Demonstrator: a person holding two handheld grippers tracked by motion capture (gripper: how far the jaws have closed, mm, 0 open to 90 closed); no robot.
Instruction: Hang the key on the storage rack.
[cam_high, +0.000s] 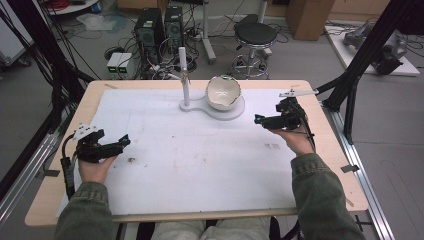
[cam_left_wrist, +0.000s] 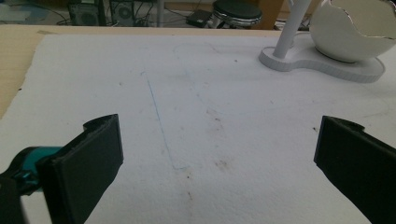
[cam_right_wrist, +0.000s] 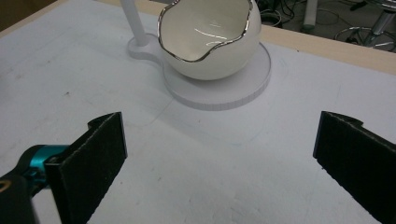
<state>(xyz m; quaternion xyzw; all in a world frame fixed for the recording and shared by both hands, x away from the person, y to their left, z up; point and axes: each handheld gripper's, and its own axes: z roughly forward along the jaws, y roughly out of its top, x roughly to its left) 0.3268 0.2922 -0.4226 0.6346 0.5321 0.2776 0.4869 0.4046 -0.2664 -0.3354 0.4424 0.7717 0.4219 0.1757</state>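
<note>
A white egg-shaped bowl (cam_high: 223, 92) with a jagged silver rim sits on a flat white base (cam_high: 235, 111) at the far middle of the table; a white post (cam_high: 184, 75) rises from the base's left lobe. The bowl (cam_right_wrist: 212, 39) looks empty in the right gripper view and lies just ahead of my right gripper (cam_right_wrist: 219, 158), which is open. From the left gripper view, the bowl (cam_left_wrist: 355, 30) and post (cam_left_wrist: 292, 28) are at the far right. My left gripper (cam_left_wrist: 217, 163) is open over the bare white mat. In the high view, the left gripper (cam_high: 122, 142) is near left, the right gripper (cam_high: 259, 120) right of the base.
A white mat (cam_high: 200, 150) covers most of the wooden table (cam_high: 45, 200). A small dark speck (cam_high: 132, 160) lies on the mat near the left gripper. Beyond the far edge stand a stool (cam_high: 255, 37), computer towers (cam_high: 150, 30) and cables.
</note>
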